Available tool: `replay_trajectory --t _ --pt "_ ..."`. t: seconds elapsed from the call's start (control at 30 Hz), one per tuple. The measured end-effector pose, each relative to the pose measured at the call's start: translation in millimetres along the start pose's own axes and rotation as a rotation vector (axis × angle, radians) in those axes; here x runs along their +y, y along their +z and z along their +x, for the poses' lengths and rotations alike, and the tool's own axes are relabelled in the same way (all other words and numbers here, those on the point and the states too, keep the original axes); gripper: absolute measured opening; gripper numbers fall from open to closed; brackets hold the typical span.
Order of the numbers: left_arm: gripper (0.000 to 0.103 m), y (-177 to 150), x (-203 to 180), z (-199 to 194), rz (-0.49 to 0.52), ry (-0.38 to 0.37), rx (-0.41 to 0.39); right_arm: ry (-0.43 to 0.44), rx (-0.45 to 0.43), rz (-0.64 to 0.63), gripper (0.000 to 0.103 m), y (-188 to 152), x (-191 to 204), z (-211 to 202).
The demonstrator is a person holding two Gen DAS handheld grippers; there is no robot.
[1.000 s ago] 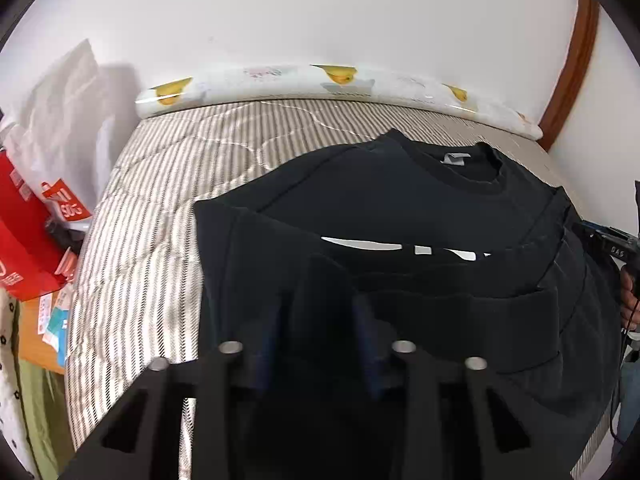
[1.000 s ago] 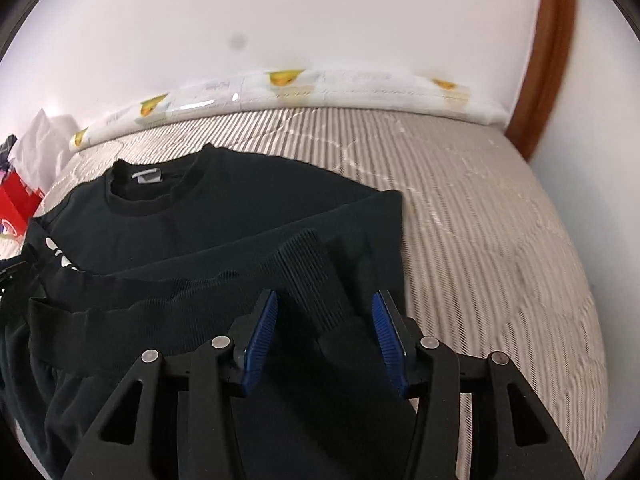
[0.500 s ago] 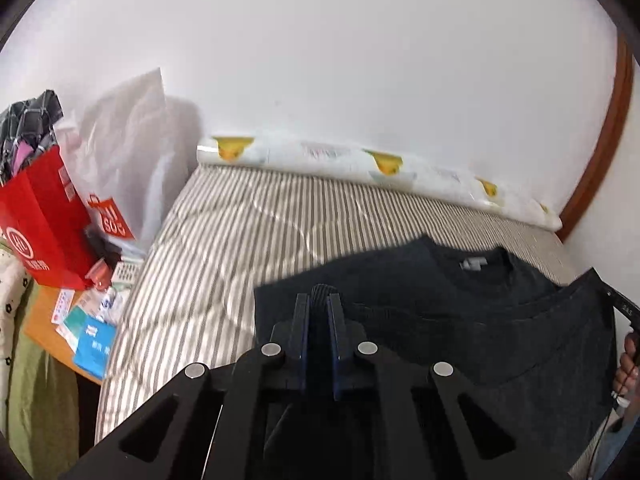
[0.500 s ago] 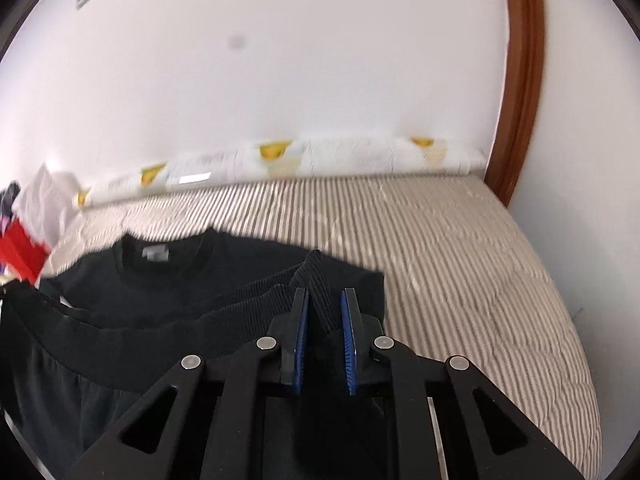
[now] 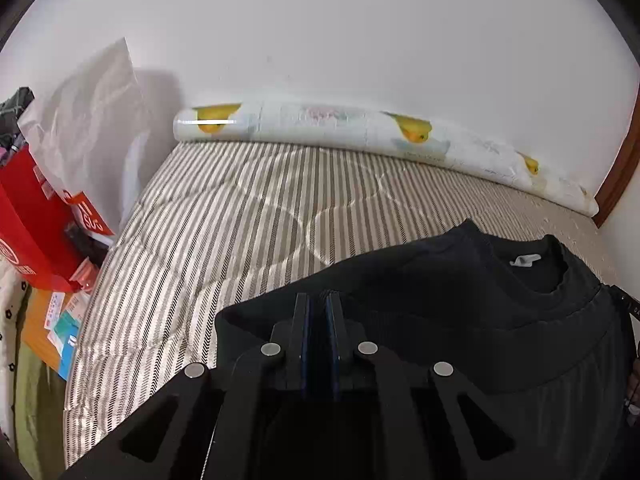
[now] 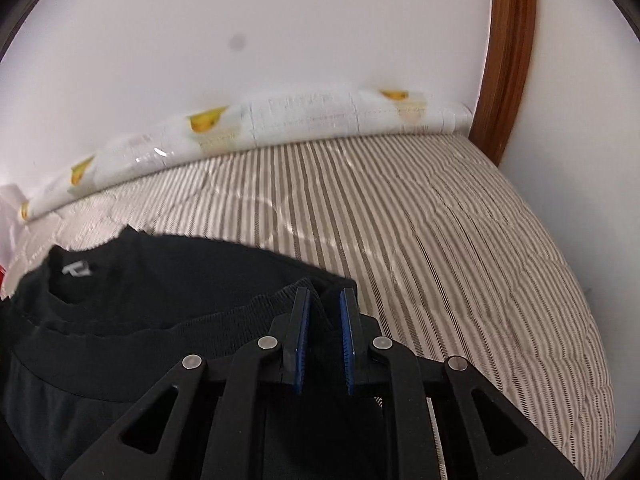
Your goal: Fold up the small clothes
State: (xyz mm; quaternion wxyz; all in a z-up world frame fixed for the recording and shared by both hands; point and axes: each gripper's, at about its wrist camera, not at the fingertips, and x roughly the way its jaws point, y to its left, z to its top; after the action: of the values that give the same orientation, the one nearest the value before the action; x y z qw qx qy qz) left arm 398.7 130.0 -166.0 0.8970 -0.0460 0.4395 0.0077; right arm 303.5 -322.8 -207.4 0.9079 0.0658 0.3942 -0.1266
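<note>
A black sweatshirt (image 5: 460, 280) lies on the striped bed (image 5: 240, 220), neck hole with its white label toward the wall. Its ribbed hem is lifted and stretched between both grippers, folded up over the body. My left gripper (image 5: 318, 300) is shut on the hem's left corner, the cloth pinched between its blue pads. In the right wrist view the same sweatshirt (image 6: 160, 276) spreads to the left, and my right gripper (image 6: 324, 294) is shut on the hem's ribbed right corner. Below both sets of fingers the cloth hangs dark and hidden.
A rolled white mat with yellow duck prints (image 5: 360, 132) lies along the wall at the bed's far edge. Red (image 5: 28, 216) and white (image 5: 84, 120) bags and loose papers crowd the left side. A brown wooden frame (image 6: 508, 60) stands at the right corner.
Both grippers closed on the sweatshirt's hem corners and lifted them. They carried the hem up over the body toward the collar, so more wall and far bed shows.
</note>
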Motion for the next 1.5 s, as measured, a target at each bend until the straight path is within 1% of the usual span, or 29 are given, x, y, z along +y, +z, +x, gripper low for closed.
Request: replay_trajectory --t 0.13,0.2,0.27,0.33,0.37,0.43,0.47,0.53,0.63,0.7,0.77,0.93,0.97,1.0,1.07,1.1,1.23,1.43,1.5 --pt "0.009 1 1 0 -0.003 -0.003 0.010 -0.012 0.004 -0.016 0.016 3 2 -2" --pt "0.009 0 -1 -2 0.005 0.008 0.008 -0.035 0.010 -0.045 0.016 4 6 -6" --pt "0.011 -1 -4 -7 0.018 0.024 0.000 -0.081 -0.004 -0.080 0.017 4 13 -20" --pt "0.011 -1 -5 -12 0.024 0.028 -0.008 -0.118 -0.024 -0.096 0.023 4 19 -35" --pt "0.013 -2 -6 -16 0.026 0.035 -0.007 -0.118 -0.033 -0.105 0.024 2 23 -44" --pt "0.016 -4 -6 -24 0.028 0.041 -0.011 -0.097 -0.046 -0.118 0.028 -1 31 -58" --pt "0.019 -7 -5 -30 0.026 0.028 -0.013 -0.085 -0.052 -0.124 0.032 -4 37 -66" --pt "0.023 -12 -3 -40 0.017 0.008 -0.013 -0.060 -0.066 -0.137 0.036 -10 50 -79" --pt "0.031 -25 2 -55 0.002 -0.019 -0.012 -0.007 -0.088 -0.162 0.040 -23 78 -96" --pt "0.035 -38 4 -65 -0.001 -0.042 -0.006 0.038 -0.078 -0.188 0.040 -37 100 -103" --pt "0.036 -54 6 -73 -0.007 -0.052 0.003 0.090 -0.062 -0.230 0.040 -54 125 -105" --pt "0.039 -94 9 -92 -0.033 -0.096 0.040 0.172 -0.021 -0.305 0.040 -88 174 -103" --pt "0.040 -105 9 -97 -0.036 -0.114 0.041 0.173 -0.014 -0.310 0.040 -93 179 -99" --pt "0.041 -112 10 -102 -0.036 -0.115 0.031 0.165 -0.003 -0.312 0.040 -96 182 -94" --pt "0.043 -121 12 -110 -0.030 -0.112 0.015 0.123 0.046 -0.323 0.040 -104 191 -80" --pt "0.043 -127 15 -115 -0.032 -0.126 0.018 0.113 0.050 -0.323 0.040 -105 191 -76" --pt "0.043 -139 27 -126 -0.060 -0.177 0.022 0.091 0.044 -0.309 0.043 -106 193 -76" --pt "0.043 -152 39 -136 -0.065 -0.192 0.020 0.063 0.058 -0.269 0.048 -98 192 -69" --pt "0.043 -157 44 -140 -0.074 -0.209 0.021 0.054 0.053 -0.268 0.048 -99 193 -69"
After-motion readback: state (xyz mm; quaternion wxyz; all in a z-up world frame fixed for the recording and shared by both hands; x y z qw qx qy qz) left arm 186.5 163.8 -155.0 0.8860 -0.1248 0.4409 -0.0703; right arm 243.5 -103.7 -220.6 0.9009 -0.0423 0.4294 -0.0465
